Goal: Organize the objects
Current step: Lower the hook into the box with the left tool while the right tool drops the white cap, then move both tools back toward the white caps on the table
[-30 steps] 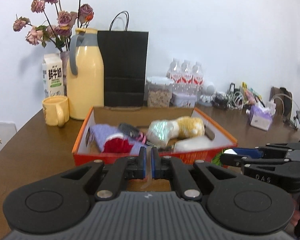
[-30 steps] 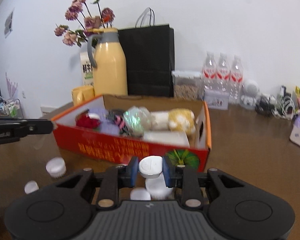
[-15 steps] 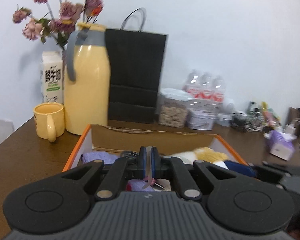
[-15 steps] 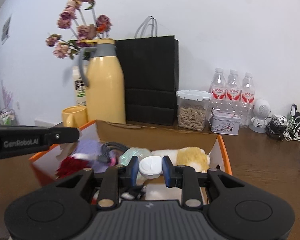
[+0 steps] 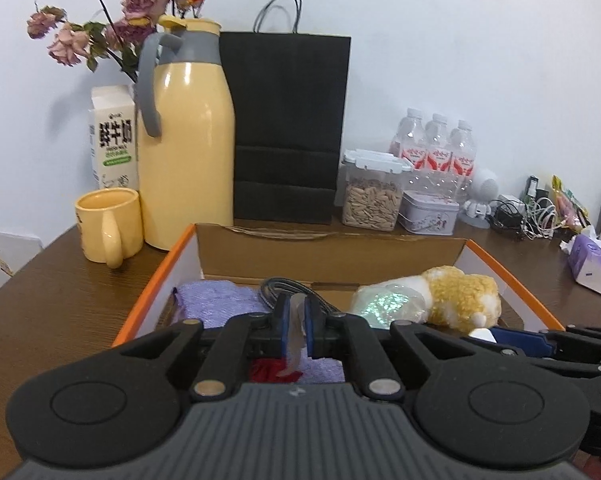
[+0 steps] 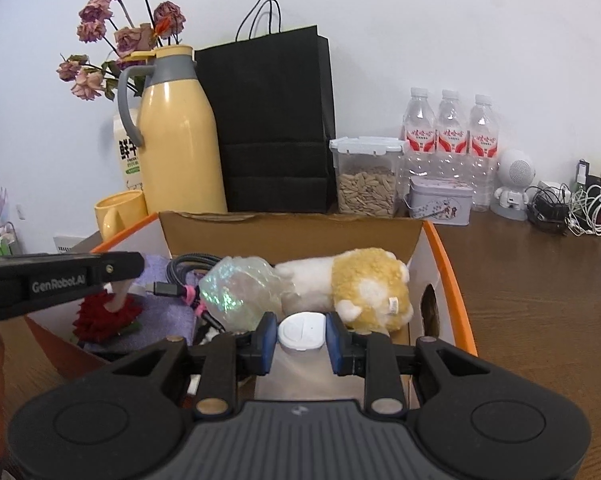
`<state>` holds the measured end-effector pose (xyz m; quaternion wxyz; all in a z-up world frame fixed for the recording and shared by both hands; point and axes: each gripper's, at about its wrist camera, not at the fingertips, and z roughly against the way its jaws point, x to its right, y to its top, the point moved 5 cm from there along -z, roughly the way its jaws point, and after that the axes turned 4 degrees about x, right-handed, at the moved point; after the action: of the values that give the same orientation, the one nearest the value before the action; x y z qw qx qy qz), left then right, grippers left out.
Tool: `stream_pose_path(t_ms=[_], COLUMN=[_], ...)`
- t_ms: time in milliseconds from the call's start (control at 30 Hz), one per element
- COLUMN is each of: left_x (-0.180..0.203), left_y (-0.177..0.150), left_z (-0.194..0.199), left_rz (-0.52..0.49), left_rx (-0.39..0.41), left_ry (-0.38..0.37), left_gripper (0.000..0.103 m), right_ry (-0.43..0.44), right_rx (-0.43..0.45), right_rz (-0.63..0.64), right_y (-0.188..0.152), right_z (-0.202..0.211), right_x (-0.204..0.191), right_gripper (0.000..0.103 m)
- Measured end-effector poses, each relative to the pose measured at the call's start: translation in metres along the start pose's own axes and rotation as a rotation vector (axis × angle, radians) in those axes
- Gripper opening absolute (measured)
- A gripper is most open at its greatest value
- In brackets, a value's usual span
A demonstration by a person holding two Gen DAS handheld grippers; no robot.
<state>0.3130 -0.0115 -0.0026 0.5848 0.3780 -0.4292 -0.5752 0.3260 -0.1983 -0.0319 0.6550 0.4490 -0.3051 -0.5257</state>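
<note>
Right-wrist view is showing the worktop [image 6: 540, 300] carrying an orange-rimmed box [image 6: 444, 256], with both my claws hanging over it. Inside are lying a plush toy [image 6: 356, 284], a shiny bag [image 6: 240, 292], a purple cloth [image 6: 164, 312], a cable [image 6: 184, 268] and a red flower [image 6: 104, 314]. My right claw [image 6: 302, 338] is easing apart, its pads touching a white cap [image 6: 301, 330] sitting between them. My left claw [image 5: 296, 322] is also easing apart, a thin pale strip [image 5: 295, 340] dangling between its pads down to the flower.
</note>
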Motion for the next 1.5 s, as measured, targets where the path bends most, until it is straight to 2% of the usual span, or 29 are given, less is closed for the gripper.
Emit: stream_pose_path(t_ms=[67,100,133,167,233,267,333,367,500,800,1167,1500], left_x=[-0.002,-0.003,-0.003,-0.003,-0.005,-0.005,-0.006,-0.006,-0.008,-0.009,-0.007,-0.018], left_y=[0.002,0.003,0.004,0.005,0.007,0.008,0.009,0.009,0.008,0.01,0.015,-0.002], left_z=[0.003,0.005,0.007,0.01,0.014,0.016,0.019,0.018,0.015,0.021,0.058,0.1], left_rz=[0.002,0.002,-0.001,-0.005,-0.004,-0.001,-0.003,-0.006,-0.004,0.014,0.009,-0.004], left_rx=[0.018,0.028,0.04,0.052,0.079,0.096,0.118,0.113,0.094,0.106,0.129,0.089], left_ry=[0.008,0.012,0.022,0.033,0.055,0.071,0.091,0.094,0.103,0.09,0.092,0.106], left_gripper=[0.027,0.041,0.054,0.061,0.098,0.103,0.103,0.103,0.103,0.103,0.103,0.103], right_ry=[-0.006,-0.006,-0.007,-0.011,-0.019,-0.022,-0.019,-0.019,-0.025,-0.031,-0.014,-0.006], right_rx=[0.002,0.008,0.016,0.027,0.043,0.049,0.053,0.054,0.055,0.093,0.152,0.131], right_rz=[0.001,0.001,0.001,0.003,0.004,0.003,-0.001,-0.004,-0.008,-0.006,0.038,0.059], right_y=[-0.001,-0.001,-0.001,0.0,0.001,0.002,0.002,0.002,0.003,0.004,0.005,-0.013], right_z=[0.001,0.003,0.005,0.007,0.01,0.011,0.012,0.011,0.012,0.024,0.066,0.11], right_x=[0.001,0.001,0.001,0.001,0.002,0.002,0.003,0.004,0.005,0.007,-0.003,-0.01], right_gripper=[0.034,0.041,0.053,0.06,0.081,0.086,0.101,0.103,0.103,0.103,0.103,0.103])
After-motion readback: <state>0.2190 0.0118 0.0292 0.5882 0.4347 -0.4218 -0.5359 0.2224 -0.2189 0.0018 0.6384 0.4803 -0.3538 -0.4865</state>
